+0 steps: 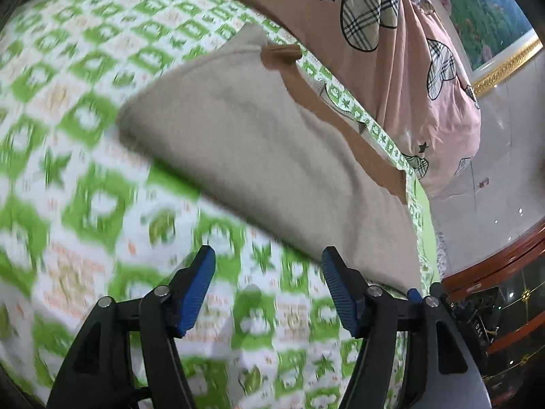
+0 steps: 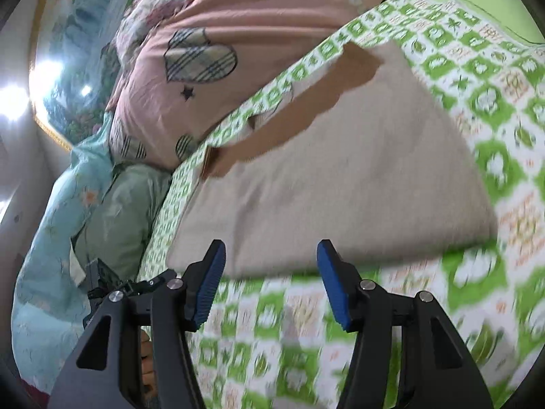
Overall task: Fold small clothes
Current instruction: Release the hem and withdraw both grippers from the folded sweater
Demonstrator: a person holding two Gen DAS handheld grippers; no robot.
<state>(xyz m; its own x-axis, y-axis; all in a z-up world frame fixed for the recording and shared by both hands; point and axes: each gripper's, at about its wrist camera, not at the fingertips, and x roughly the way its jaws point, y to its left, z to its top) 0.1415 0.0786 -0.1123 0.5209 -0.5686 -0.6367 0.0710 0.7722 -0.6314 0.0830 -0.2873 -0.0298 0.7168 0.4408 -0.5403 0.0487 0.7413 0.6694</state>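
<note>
Two grippers are in front of me, one in each wrist view, and both stand with their blue pads well apart and nothing between them. My left gripper [image 1: 269, 271] hangs over the green and white patterned sheet [image 1: 85, 136], with its right pad just at the near edge of the beige garment [image 1: 259, 143]. My right gripper [image 2: 270, 266] sits just short of the same garment's [image 2: 340, 177] near edge, over the sheet [image 2: 494, 109]; its pads hold nothing either.

The garment lies flat on the sheet as a folded, roughly four-sided shape. Along its far edge a brown trim [image 1: 344, 119] shows, and a small brown ribbed piece [image 1: 281, 52] sticks out at the far corner in the left view. Much of both pictures is smeared by blur, so I cannot tell the finer creases.

Beyond the garment a pink quilt [image 1: 408, 78] with plaid hearts and black stars is bunched along the bed. In the right view a pale blue floral cover [image 2: 51, 204] lies at the left, beside the pink quilt [image 2: 211, 44]. A gold-framed picture [image 1: 504, 58] hangs on the wall in the left view.
</note>
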